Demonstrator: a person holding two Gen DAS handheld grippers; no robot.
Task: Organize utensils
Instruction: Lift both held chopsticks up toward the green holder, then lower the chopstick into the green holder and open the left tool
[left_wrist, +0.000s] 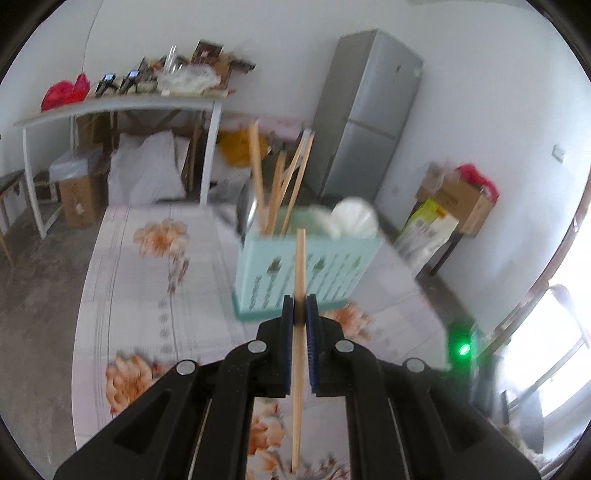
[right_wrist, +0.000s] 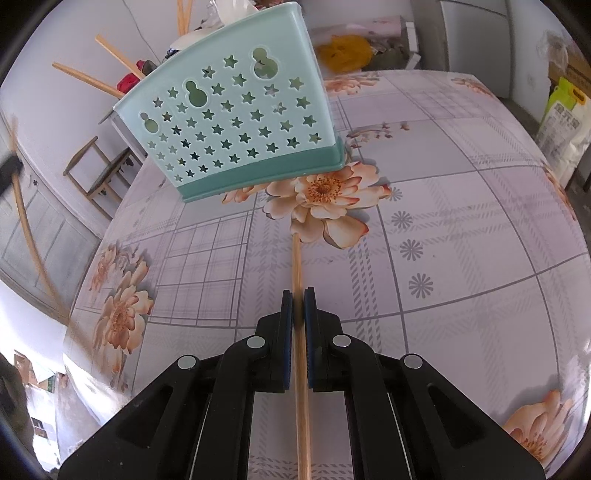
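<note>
A mint-green perforated utensil holder (left_wrist: 306, 266) stands on the floral tablecloth; it also shows in the right wrist view (right_wrist: 236, 122). Several wooden chopsticks (left_wrist: 280, 181) and white spoons (left_wrist: 351, 218) stick out of it. My left gripper (left_wrist: 300, 299) is shut on a wooden chopstick (left_wrist: 300, 258), held upright in front of the holder. My right gripper (right_wrist: 298, 295) is shut on another wooden chopstick (right_wrist: 296, 258), low over the table, its tip towards the holder's base. The left gripper with its chopstick (right_wrist: 26, 221) appears blurred at the right view's left edge.
The table (right_wrist: 461, 240) has a flowered cloth. A grey fridge (left_wrist: 373, 118), a cluttered white side table (left_wrist: 122, 103), boxes and bags (left_wrist: 450, 206) stand behind. A wooden chair (right_wrist: 99, 173) is beside the table.
</note>
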